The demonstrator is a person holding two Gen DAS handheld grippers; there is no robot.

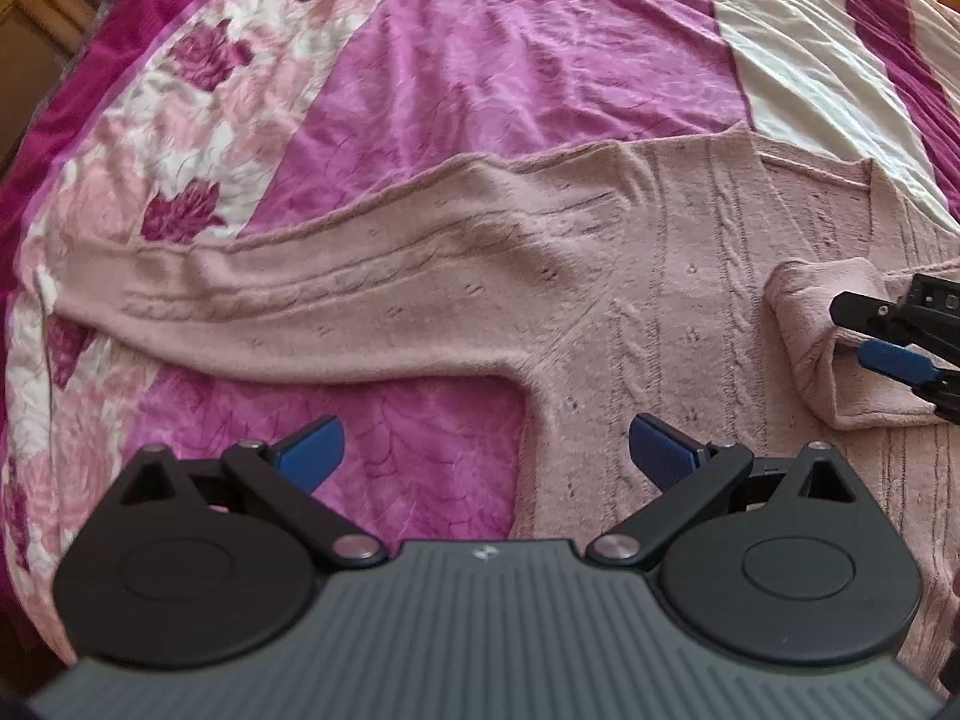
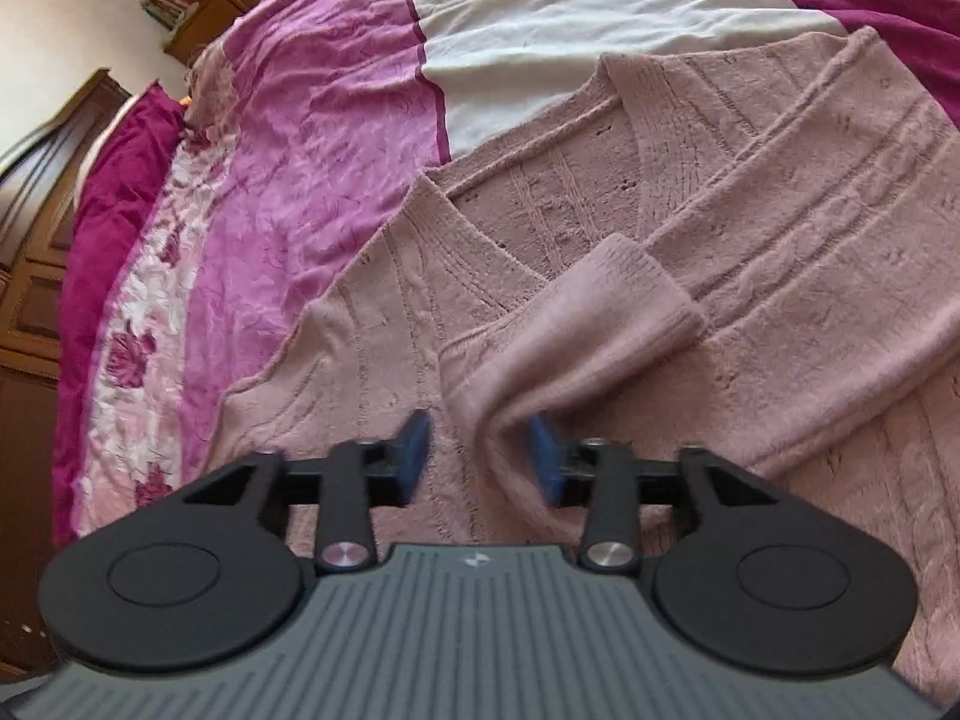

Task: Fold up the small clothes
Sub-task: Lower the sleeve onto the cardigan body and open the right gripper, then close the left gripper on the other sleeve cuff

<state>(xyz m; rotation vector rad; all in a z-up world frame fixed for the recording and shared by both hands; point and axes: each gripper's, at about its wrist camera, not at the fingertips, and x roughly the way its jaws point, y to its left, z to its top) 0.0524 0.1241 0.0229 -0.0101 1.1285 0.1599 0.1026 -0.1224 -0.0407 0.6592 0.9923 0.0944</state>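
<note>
A pale pink cable-knit sweater [image 1: 678, 276] lies flat on the bed. Its left sleeve [image 1: 288, 306] stretches out to the left. My left gripper [image 1: 486, 450] is open and empty, low over the sweater's left side edge below the armpit. The right sleeve [image 2: 780, 228] is folded across the chest, its cuff [image 2: 600, 324] lying near the V-neck [image 2: 540, 222]. My right gripper [image 2: 480, 456] is open with a fold of the cuff lying between its blue pads, which are apart. The right gripper also shows in the left wrist view [image 1: 864, 330] at the cuff [image 1: 822, 312].
The bedspread [image 1: 480, 60] is pink and magenta with a floral band [image 1: 180, 120] on the left and a white stripe [image 1: 798, 60] at the far right. A dark wooden wardrobe [image 2: 36, 240] stands left of the bed.
</note>
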